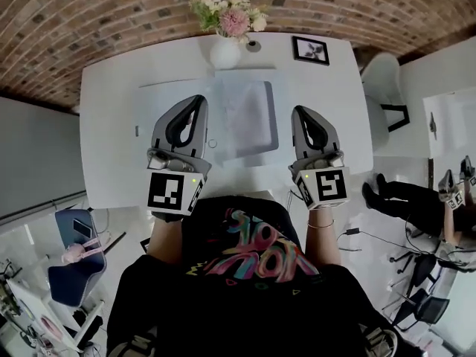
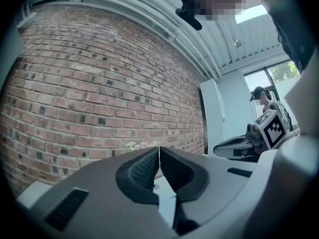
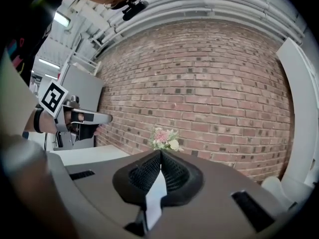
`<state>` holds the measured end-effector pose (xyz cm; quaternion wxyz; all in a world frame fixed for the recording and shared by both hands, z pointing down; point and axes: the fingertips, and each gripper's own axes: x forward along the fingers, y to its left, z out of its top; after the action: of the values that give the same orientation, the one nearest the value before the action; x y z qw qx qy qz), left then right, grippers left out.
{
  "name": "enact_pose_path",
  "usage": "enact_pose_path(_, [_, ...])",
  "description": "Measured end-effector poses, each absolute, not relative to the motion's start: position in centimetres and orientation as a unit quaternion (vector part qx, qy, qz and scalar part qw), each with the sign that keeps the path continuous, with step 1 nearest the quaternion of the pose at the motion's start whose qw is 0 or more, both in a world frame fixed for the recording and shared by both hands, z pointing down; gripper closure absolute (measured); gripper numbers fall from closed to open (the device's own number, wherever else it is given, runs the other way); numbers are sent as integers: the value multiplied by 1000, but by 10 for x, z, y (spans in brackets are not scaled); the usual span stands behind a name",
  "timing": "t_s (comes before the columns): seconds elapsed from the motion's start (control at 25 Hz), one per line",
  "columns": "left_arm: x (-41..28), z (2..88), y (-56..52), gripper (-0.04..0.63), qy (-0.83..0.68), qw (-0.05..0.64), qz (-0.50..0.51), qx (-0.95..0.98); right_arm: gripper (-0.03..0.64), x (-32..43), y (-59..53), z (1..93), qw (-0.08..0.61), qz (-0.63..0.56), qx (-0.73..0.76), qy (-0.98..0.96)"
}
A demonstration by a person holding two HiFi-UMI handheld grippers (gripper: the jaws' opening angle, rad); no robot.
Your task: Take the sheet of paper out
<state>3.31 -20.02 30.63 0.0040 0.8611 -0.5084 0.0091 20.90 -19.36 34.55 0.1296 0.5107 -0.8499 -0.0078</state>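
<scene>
Though closed and empty, left gripper point(image 1: 198, 100) and right gripper point(image 1: 301, 111) over the table point(image 1: 111, 125), sheet of paper point(image 1: 249, 114) between, vase point(image 1: 225, 52) beyond.

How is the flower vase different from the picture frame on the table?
The vase is white and rounded; the picture frame is dark and rectangular. The vase holds flowers; the frame holds a picture. The vase stands mid-table, the frame further right. Both sit at the far edge of the table, by the brick wall.

A white rectangular table point(image 1: 111, 110) carries three things. Near its far edge sit a round white vase of pink and cream flowers point(image 1: 225, 50) and a small black-framed picture point(image 1: 310, 50). A pale sheet of paper point(image 1: 245, 114) lies flat at its middle.
</scene>
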Motion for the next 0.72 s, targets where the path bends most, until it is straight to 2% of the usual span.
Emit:
enact_pose_path(0.56, [29,329,-232,568,-506,28,30,861,597,202,-222,366,149,19,505,-850])
enact_pose_path(0.72, [33,339,-238,568,-500,40,34,864,597,203,-228,368,136,17,506,-852])
